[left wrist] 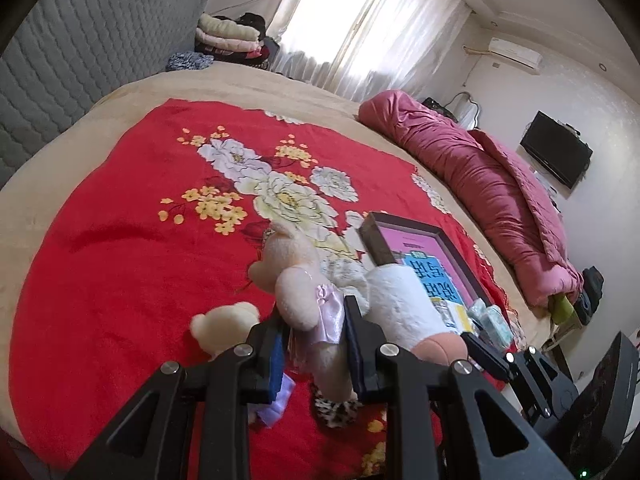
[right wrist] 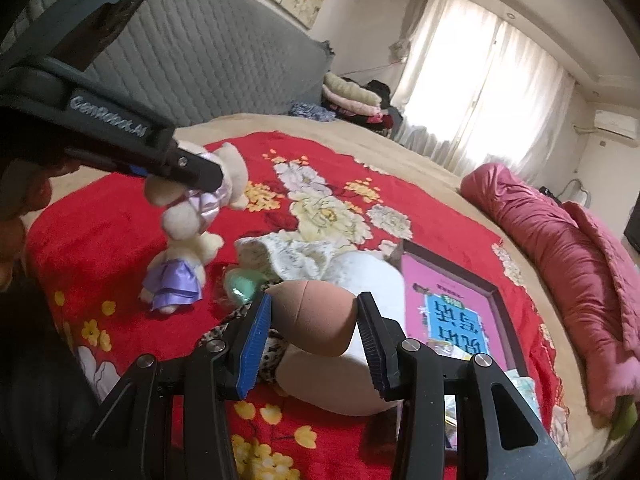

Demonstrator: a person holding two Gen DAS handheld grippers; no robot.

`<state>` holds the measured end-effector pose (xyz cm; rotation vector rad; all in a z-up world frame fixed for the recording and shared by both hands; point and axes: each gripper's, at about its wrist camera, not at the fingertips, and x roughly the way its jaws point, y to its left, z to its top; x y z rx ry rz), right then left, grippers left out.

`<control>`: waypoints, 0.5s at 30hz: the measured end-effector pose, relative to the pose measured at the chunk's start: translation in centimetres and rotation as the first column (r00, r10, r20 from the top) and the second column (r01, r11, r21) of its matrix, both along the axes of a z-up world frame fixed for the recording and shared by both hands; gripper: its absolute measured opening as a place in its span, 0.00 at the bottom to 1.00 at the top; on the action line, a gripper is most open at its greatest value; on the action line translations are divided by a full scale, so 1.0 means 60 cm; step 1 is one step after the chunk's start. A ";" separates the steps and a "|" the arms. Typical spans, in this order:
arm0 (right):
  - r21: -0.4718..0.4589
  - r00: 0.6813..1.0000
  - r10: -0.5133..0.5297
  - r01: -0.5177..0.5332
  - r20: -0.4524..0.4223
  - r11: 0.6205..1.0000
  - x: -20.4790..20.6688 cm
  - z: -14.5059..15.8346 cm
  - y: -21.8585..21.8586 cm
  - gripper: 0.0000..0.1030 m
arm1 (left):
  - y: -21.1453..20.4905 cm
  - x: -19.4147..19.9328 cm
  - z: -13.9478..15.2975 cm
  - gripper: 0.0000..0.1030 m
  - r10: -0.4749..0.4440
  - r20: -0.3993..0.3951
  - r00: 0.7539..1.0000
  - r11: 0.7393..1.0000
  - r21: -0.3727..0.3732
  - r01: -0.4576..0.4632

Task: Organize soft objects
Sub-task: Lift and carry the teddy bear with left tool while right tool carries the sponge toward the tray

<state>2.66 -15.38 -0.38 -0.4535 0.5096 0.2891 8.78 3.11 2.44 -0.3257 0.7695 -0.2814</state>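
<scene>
Left gripper [left wrist: 314, 340]: at 6 o'clock in the left wrist view, its fingers [left wrist: 272, 352] are drawn in tight on the cream plush bear [left wrist: 292, 276], pinching it at its pale pink satin dress. In the right wrist view the same gripper [right wrist: 188, 176] enters from 10 o'clock and carries the bear [right wrist: 192, 204] clear above the bed.

Right gripper [right wrist: 312, 332]: at 6 o'clock in its own view, its blue-padded fingers [right wrist: 252, 348] stand about half apart on either side of the pink foot [right wrist: 316, 312] of a large white plush toy [right wrist: 360, 272]; whether the pads press on the foot cannot be told.

Second bear [right wrist: 176, 276]: a cream plush in a purple satin dress, lying on the blanket just below the lifted bear, at 9 o'clock from the right gripper.

Leopard-print cloth [right wrist: 264, 344]: under the big toy's foot, near 6 o'clock.

Green item [right wrist: 240, 286]: small, beside a crumpled white floral cloth [right wrist: 288, 256], around centre.

Pink book [right wrist: 452, 312]: flat at 3 o'clock, touching the white toy.

Red floral blanket [left wrist: 120, 240]: spread over the bed's tan cover [left wrist: 60, 168].

Rolled pink quilt [left wrist: 480, 184]: along the bed edge at 2 o'clock.

Folded bedding stack [left wrist: 228, 36]: far corner at 11 o'clock, beside the grey padded headboard [left wrist: 80, 40].

Curtained window [left wrist: 380, 20]: at 12 o'clock, bright.
</scene>
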 end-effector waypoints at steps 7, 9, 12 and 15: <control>0.037 0.998 -0.063 0.062 0.029 0.997 -0.007 0.021 -0.037 0.44 | -0.044 -0.019 0.014 0.25 -0.046 0.010 0.999 0.999 0.017 0.046; 0.049 0.996 -0.083 0.082 0.036 0.995 -0.009 0.026 -0.049 0.44 | -0.063 -0.025 0.020 0.25 -0.065 0.021 0.998 0.997 0.033 0.064; 0.072 0.992 -0.119 0.115 0.048 0.991 -0.012 0.034 -0.073 0.44 | -0.092 -0.031 0.026 0.25 -0.093 0.029 0.995 0.995 0.044 0.092; 0.097 0.986 -0.157 0.152 0.052 0.984 -0.012 0.040 -0.100 0.44 | -0.122 -0.035 0.032 0.25 -0.125 0.033 0.992 0.991 0.055 0.123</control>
